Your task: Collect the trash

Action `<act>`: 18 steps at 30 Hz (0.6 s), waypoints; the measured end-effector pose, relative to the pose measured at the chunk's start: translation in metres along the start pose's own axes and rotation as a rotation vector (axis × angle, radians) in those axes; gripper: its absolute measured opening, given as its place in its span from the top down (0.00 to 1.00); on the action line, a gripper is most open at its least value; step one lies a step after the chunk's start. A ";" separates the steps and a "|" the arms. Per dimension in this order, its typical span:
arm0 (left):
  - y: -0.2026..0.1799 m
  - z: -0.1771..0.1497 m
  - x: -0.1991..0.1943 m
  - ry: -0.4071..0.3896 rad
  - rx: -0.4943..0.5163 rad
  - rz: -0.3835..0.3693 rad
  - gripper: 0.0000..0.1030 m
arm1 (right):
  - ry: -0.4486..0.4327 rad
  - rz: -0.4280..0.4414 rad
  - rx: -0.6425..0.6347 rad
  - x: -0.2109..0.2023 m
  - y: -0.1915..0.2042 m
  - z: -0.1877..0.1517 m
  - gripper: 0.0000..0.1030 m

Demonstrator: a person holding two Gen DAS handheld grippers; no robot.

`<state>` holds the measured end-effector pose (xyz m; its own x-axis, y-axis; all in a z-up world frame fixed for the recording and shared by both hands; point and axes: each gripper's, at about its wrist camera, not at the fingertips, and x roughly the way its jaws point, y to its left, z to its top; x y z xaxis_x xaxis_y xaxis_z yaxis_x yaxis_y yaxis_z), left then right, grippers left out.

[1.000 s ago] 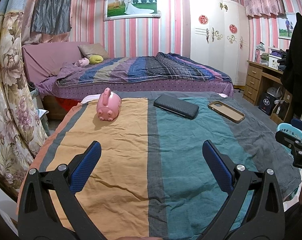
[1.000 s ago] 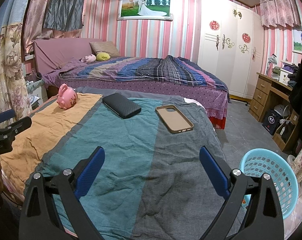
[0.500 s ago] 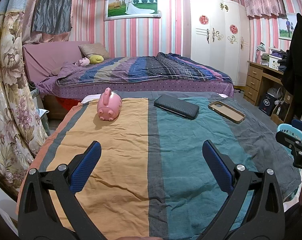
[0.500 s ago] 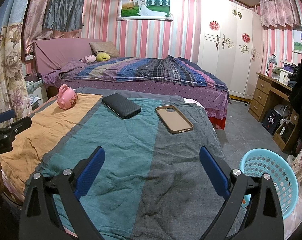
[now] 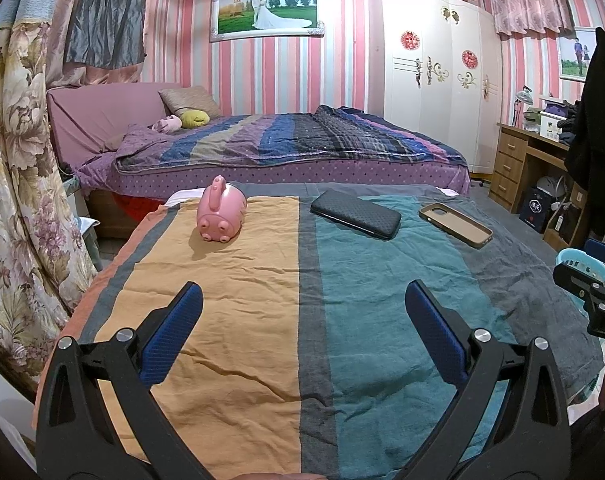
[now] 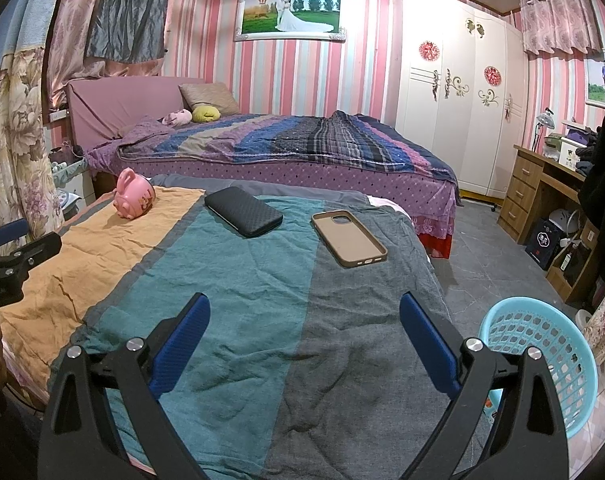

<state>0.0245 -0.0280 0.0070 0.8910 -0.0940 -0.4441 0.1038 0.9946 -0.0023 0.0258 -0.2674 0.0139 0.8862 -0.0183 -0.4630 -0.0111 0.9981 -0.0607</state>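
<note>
A table under a striped cloth holds a pink piggy bank, a black case and a tan phone case. A light blue basket stands on the floor at the table's right; its rim shows in the left wrist view. My left gripper is open and empty over the near orange and teal stripes. My right gripper is open and empty over the near teal and grey stripes.
A bed with a striped blanket lies beyond the table. A floral curtain hangs at the left. A white wardrobe and a wooden desk stand at the right, with grey floor between.
</note>
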 end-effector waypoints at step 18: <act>-0.001 0.001 -0.001 0.003 -0.002 0.002 0.05 | 0.001 0.001 0.001 0.000 0.000 0.000 0.09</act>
<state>0.0237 -0.0294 0.0082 0.8899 -0.0918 -0.4468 0.1010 0.9949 -0.0032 0.0259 -0.2674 0.0139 0.8858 -0.0177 -0.4638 -0.0111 0.9982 -0.0594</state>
